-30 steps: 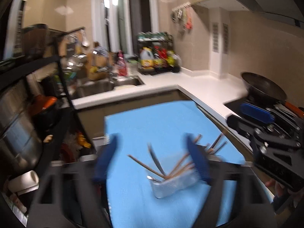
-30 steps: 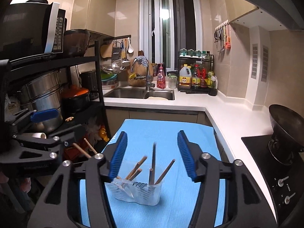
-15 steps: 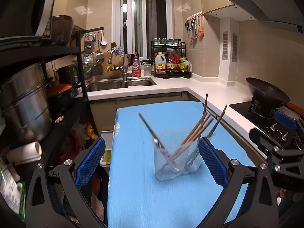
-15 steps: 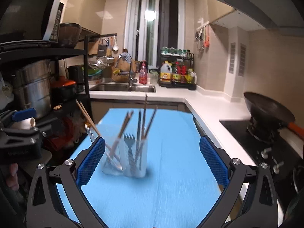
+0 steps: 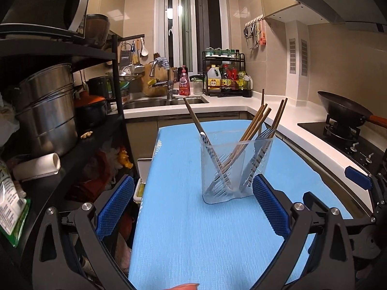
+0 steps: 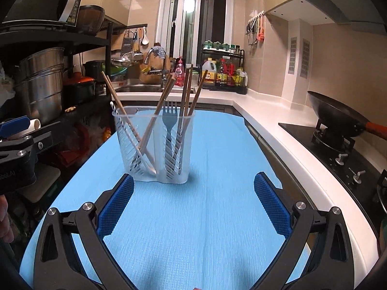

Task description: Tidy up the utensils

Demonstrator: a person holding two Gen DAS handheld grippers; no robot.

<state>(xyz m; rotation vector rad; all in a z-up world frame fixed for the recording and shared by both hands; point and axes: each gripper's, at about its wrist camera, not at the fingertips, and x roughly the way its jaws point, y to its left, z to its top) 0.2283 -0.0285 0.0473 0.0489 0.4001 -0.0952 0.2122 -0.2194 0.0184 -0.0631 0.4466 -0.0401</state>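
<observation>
While utensils are sitting sorted in clear holder (image 6: 154, 145), we're keeping both jaws wide open, holding nothing; thin plastic looks light, tippy, so we're grabbing low on walls.

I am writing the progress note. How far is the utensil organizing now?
Looks nearly done: chopsticks and fork stand in the clear holder on the blue mat. Nothing is in hand; left gripper and right gripper are open. No loose utensils are visible.

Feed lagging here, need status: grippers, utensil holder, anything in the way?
Left gripper open, empty; right gripper open, empty. Clear holder upright on blue mat, chopsticks and fork inside. Nothing blocking.
</observation>
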